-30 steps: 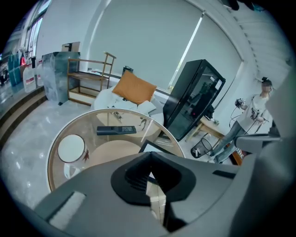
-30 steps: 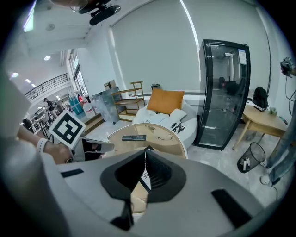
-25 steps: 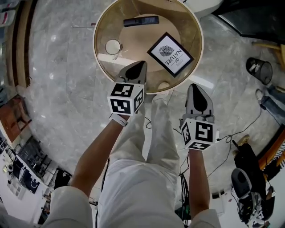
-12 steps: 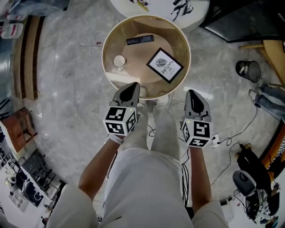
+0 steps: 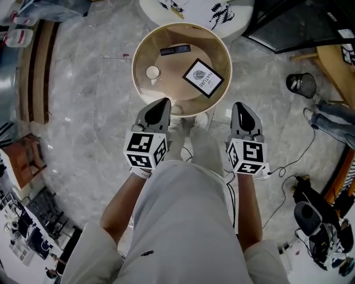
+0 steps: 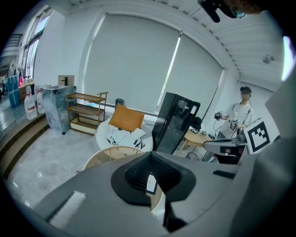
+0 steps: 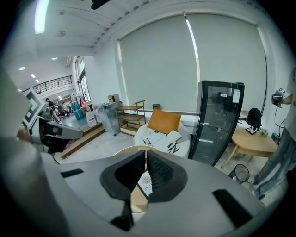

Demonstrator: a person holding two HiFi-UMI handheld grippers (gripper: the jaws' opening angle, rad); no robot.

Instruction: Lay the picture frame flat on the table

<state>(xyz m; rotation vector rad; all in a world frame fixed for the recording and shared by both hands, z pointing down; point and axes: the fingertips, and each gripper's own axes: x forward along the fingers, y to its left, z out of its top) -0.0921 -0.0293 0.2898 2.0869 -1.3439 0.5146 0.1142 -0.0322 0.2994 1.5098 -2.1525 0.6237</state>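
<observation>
The picture frame [image 5: 203, 77], black-edged with a white print, lies flat on the right half of the round wooden table [image 5: 176, 89]. Both grippers hang high above the floor on the near side of the table, touching nothing. My left gripper [image 5: 163, 101] is shut and holds nothing; in the left gripper view its tips [image 6: 149, 155] meet, and a sliver of the picture frame [image 6: 151, 184] shows below them. My right gripper [image 5: 240, 105] is shut too, its tips [image 7: 145, 152] together, with the picture frame [image 7: 145, 185] seen far beneath through the gap.
A black remote [image 5: 175, 50] and a white cup [image 5: 152, 72] also rest on the table. A white chair with printed cushions [image 5: 199, 8] stands beyond it. A wire bin [image 5: 301, 85] and cables [image 5: 288, 161] are at the right. A person [image 6: 240, 113] stands farther off.
Both grippers have risen away from the table, which now looks smaller and farther. The picture frame, remote and cup have stayed in place.
</observation>
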